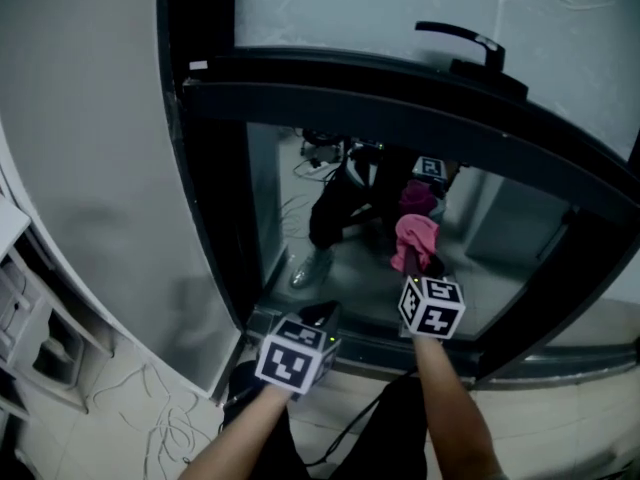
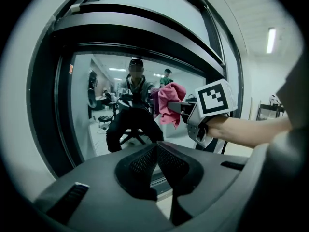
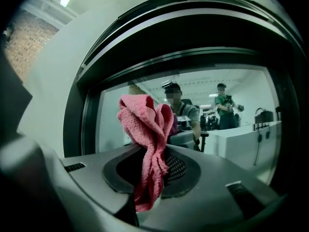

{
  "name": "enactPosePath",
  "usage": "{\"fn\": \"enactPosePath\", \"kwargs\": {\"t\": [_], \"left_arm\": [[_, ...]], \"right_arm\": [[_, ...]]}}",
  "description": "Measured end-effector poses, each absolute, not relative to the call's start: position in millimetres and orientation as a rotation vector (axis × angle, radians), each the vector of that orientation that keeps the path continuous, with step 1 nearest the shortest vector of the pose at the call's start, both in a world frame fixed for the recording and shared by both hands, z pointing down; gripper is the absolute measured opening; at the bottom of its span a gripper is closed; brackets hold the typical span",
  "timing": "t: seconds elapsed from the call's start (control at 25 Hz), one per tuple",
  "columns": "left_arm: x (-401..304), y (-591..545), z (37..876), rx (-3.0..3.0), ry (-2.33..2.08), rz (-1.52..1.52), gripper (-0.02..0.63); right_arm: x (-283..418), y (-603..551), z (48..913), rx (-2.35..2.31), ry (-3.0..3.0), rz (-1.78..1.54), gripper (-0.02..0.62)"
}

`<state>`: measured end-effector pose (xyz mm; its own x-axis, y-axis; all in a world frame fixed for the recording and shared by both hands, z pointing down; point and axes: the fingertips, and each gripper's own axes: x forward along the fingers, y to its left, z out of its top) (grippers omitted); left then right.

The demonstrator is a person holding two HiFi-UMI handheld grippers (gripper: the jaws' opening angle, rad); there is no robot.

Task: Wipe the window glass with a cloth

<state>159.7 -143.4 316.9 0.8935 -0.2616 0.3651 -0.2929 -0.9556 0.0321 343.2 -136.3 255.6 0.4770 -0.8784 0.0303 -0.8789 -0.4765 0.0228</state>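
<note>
A pink cloth (image 1: 415,236) is bunched in my right gripper (image 1: 412,260), which is shut on it and holds it up close to the lower window glass (image 1: 300,198). In the right gripper view the cloth (image 3: 147,144) rises from between the jaws, with a tail hanging below. The left gripper view shows the cloth (image 2: 170,104) and the right gripper (image 2: 183,108) from the side. My left gripper (image 1: 322,318) sits lower left near the sill, jaws shut with nothing between them (image 2: 157,146). The glass reflects a seated person.
A black window frame (image 1: 215,188) surrounds the pane, with a thick crossbar (image 1: 400,98) above and a handle (image 1: 465,40) on the upper sash. A grey wall (image 1: 90,168) lies to the left. Cables trail on the floor (image 1: 150,418).
</note>
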Motion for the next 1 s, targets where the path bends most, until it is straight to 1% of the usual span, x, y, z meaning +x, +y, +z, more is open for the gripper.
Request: {"fn": "enactPosePath", "kwargs": {"t": [0.48, 1.0], "left_arm": [[239, -67, 322, 3.023, -0.177, 0.570, 0.006], [303, 3, 337, 3.040, 0.035, 0.621, 0.006]], "right_arm": [[434, -21, 261, 2.816, -1.326, 0.049, 0.061], [519, 88, 271, 2.947, -1.056, 0.092, 0.061]]}}
